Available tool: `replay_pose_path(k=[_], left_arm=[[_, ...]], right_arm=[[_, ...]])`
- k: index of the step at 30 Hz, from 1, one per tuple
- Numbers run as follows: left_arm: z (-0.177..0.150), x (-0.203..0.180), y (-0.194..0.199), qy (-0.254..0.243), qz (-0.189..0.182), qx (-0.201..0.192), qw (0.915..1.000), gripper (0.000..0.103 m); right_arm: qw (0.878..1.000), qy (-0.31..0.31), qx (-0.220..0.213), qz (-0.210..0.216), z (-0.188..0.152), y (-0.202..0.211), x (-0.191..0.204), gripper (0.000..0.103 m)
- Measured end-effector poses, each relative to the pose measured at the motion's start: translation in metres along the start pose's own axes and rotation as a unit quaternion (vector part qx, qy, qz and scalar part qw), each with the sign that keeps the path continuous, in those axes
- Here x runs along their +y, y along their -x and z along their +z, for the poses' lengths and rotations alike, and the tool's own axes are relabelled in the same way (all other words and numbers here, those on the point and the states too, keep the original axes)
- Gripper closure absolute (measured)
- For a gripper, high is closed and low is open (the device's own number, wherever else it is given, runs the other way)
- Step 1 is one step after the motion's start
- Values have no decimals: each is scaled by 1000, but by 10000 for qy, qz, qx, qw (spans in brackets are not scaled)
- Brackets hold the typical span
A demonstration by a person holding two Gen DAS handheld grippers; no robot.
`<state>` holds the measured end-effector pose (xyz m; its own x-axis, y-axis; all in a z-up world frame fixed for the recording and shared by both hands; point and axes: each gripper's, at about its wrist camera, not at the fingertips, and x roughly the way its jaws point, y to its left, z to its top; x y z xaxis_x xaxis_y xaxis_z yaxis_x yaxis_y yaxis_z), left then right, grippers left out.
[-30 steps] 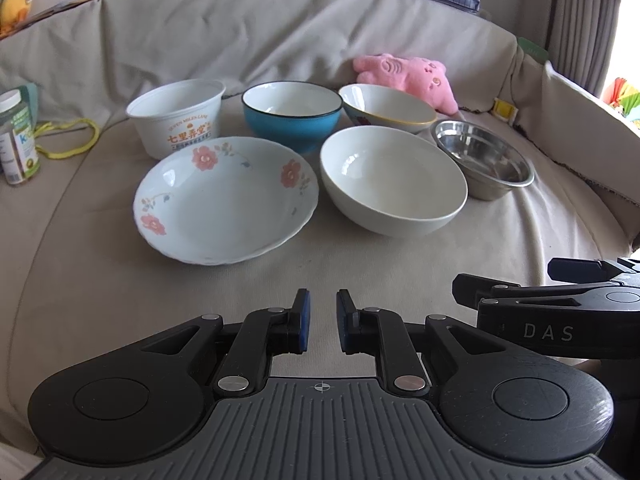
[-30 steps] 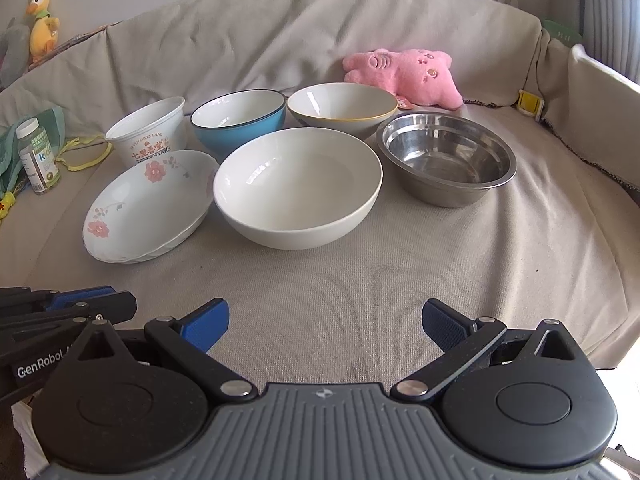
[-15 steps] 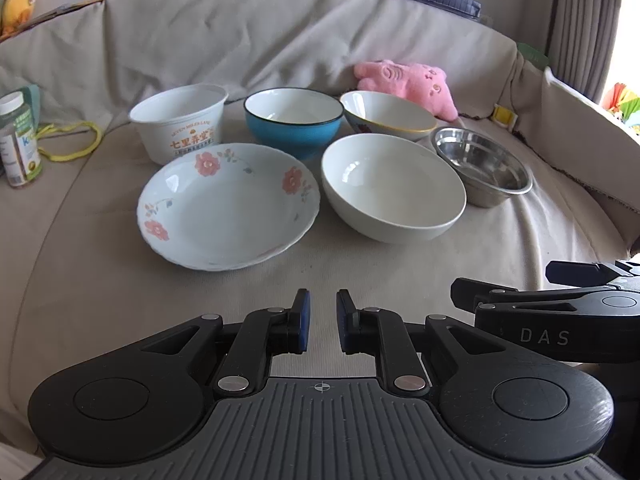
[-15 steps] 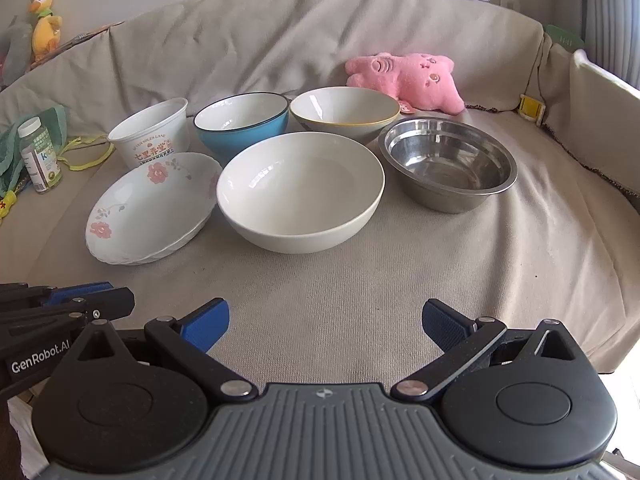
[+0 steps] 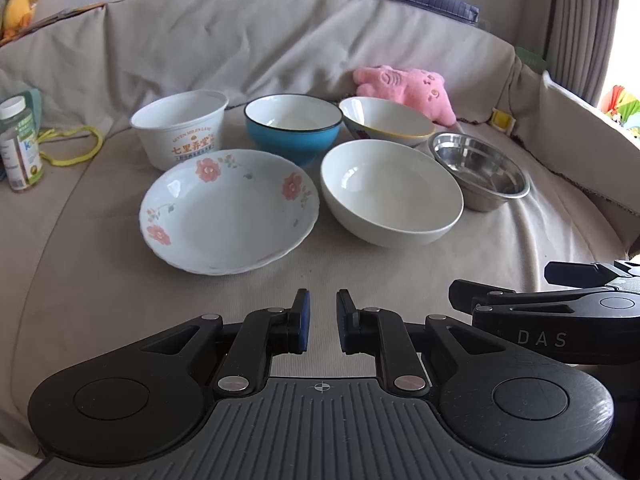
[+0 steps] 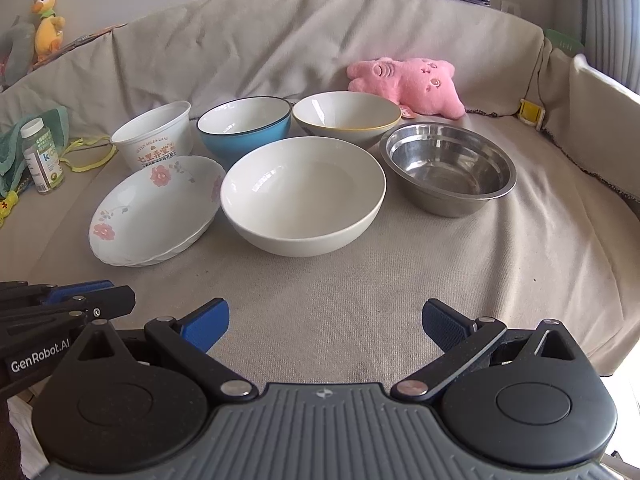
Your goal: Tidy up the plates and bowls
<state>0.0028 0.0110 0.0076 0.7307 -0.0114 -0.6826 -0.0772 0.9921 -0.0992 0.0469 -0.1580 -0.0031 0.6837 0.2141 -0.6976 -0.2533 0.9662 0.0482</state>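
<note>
Beige cover: a cloth-draped sofa seat (image 6: 400,300) carries all the dishes, ahead of both claws.
Left gripper (image 5: 322,322): held low over the cloth, blue pads drawn near together with a slim gap, nothing between them.
Right gripper (image 6: 325,324): pads spread wide, nothing between them, low over bare cloth.
Floral plate (image 5: 228,210): straight ahead of the left claw and nearest to it; ahead-left of the right claw.
White bowl (image 6: 303,194): straight ahead of the right claw, just beside the plate; from this view their rims look to meet.
Steel bowl (image 6: 448,166): ahead-right of the right claw, just beside the white bowl.
Back row: a printed paper cup (image 5: 180,128), a blue bowl (image 5: 294,124) and a yellow-rimmed bowl (image 6: 347,116), side by side behind the plate and white bowl, farther from both claws.
Pink plush toy (image 6: 406,82): beyond the yellow-rimmed bowl, against the sofa back.
Pill bottle (image 5: 18,144): upright, far ahead-left of the left claw, well apart from the dishes.
</note>
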Motion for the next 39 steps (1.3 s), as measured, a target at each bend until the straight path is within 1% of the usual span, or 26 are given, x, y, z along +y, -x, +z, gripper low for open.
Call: replay_pose_path(k=[15, 20, 24, 28, 31, 34, 35, 37, 38, 39], left_arm=[[1, -1, 0, 5, 7, -5, 10000, 86], [2, 0, -1, -5, -6, -1, 10000, 86], [5, 0, -7, -5, -139, 3, 9999, 86], [18, 1, -11, -113, -256, -131, 9995, 86], [44, 9, -12, -76, -654, -301, 9974, 86], [78, 19, -25, -1, -1252, -377, 9914, 85], [91, 23, -36, 62, -1558, -299, 9873, 85], [108, 30, -57, 334, -2174, -25, 9755, 85], [117, 33, -73, 576, -2425, 298, 9680, 85], [123, 34, -83, 695, -2491, 512, 9646, 85]], right_arm=[[10000, -19, -25, 44, 1, -1, -3, 0], [9999, -52, -93, 69, 4, -5, -6, 0], [9997, -99, -183, 134, 7, -11, -9, 0], [9991, -88, -389, 128, 14, -18, -13, 0], [9984, -72, -560, 48, 20, -26, -18, 0], [9981, -82, -601, -86, 27, -40, -25, 0], [9982, -112, -567, -165, 29, -47, -28, 0], [9983, -194, -494, -256, 34, -60, -35, 0], [9983, -250, -449, -267, 36, -67, -39, 0], [9984, -310, -422, -225, 39, -73, -42, 0]])
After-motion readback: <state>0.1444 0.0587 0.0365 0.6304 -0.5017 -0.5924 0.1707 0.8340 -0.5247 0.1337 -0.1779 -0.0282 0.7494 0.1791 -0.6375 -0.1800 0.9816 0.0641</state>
